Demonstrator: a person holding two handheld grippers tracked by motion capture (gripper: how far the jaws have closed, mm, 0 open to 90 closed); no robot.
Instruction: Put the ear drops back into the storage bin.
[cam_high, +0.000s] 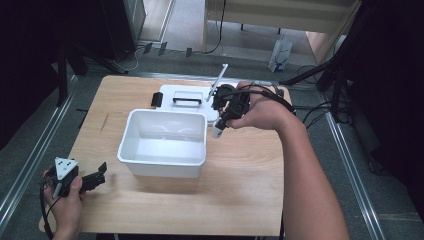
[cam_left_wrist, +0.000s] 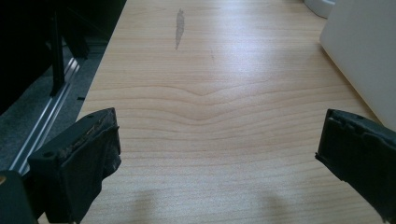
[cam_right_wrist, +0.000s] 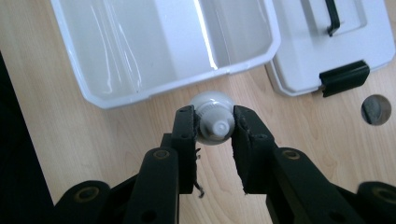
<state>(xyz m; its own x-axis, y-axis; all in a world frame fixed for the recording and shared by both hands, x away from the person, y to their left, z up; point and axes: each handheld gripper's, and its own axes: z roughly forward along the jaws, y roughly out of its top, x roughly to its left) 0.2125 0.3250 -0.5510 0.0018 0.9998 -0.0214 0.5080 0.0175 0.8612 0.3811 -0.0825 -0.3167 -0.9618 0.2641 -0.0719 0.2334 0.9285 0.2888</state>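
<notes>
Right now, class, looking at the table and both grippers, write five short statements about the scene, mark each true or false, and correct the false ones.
1. The right gripper grips a white tube. True.
2. The white bin holds several things. False: it looks empty.
3. The left gripper clamps the bin's wall. False: its jaws stand open over bare table.
4. The lid lies on the table behind the bin. True.
5. The lid's handle is white. False: it is black.
</notes>
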